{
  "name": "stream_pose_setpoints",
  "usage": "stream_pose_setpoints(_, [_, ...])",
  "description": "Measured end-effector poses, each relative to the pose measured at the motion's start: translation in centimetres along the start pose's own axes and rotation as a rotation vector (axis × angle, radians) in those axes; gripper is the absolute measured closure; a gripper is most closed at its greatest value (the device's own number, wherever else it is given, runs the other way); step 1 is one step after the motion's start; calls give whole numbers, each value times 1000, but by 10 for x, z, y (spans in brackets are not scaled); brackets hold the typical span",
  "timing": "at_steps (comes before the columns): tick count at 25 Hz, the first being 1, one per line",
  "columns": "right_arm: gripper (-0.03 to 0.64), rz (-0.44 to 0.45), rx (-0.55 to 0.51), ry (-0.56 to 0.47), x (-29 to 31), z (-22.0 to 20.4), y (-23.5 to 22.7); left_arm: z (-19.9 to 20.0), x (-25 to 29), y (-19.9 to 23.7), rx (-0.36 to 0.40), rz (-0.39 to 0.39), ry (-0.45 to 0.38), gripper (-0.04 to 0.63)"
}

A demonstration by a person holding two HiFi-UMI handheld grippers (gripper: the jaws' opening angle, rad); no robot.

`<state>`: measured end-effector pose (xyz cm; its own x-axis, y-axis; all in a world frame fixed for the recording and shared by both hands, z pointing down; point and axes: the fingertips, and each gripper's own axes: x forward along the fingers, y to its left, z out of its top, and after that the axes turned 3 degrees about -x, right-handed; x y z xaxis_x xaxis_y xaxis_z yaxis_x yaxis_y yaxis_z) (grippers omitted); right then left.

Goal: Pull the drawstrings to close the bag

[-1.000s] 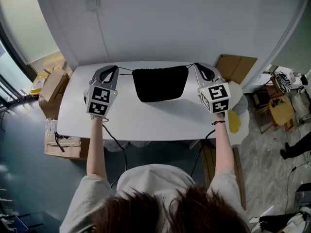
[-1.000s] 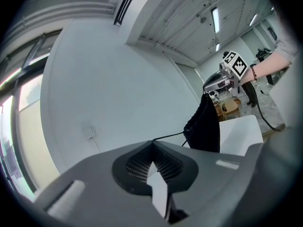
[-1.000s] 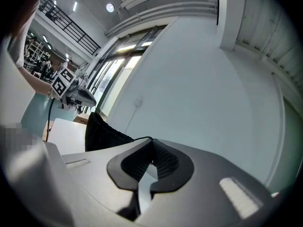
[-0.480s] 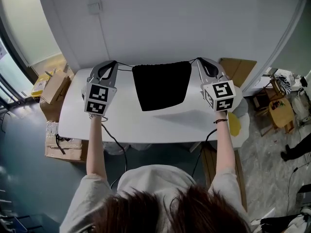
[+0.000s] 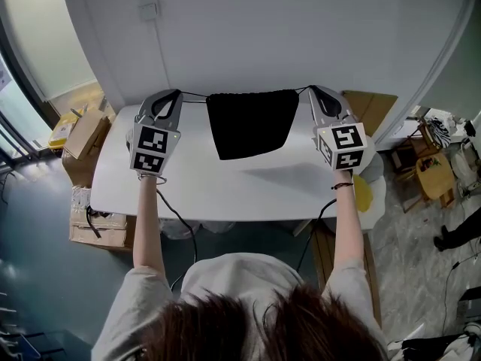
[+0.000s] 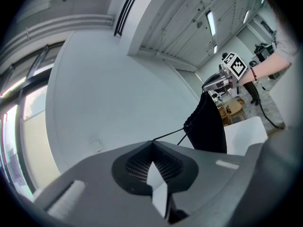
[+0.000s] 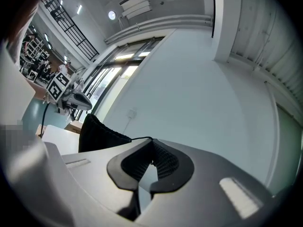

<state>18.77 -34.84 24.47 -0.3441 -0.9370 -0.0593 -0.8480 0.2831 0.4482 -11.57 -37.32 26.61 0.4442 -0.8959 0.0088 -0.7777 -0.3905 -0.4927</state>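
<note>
A black drawstring bag hangs in the air above the white table, strung between both grippers by its thin black cords. My left gripper is shut on the left drawstring, which runs taut to the bag's gathered top. My right gripper is shut on the right drawstring. In the left gripper view the bag hangs to the right, the cord leading into the closed jaws. In the right gripper view the bag hangs at the left, its cord entering the jaws.
A white wall stands just behind the table. Cardboard boxes sit on the floor at the left, another box at the right. A yellow object lies by the table's right edge. Cables hang below the front edge.
Both grippers have risen with the cords, lifting the bag off the table. It now hangs free, and its shadow has appeared on the tabletop.
</note>
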Motion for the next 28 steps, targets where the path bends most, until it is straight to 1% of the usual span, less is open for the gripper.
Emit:
stream_pose_setpoints(6, [602,-17,2,9,-1,-4,-5,-8,0,2,5,-1,17,595])
stream_pose_setpoints(12, [603,-50,-16,45,-2,-10,-9,-13,-1,4,19,1,37,595])
stream_pose_setpoints(28, [603,-110,-12,101,-1,-25,-14,-29,-4,7,16,22,74,595])
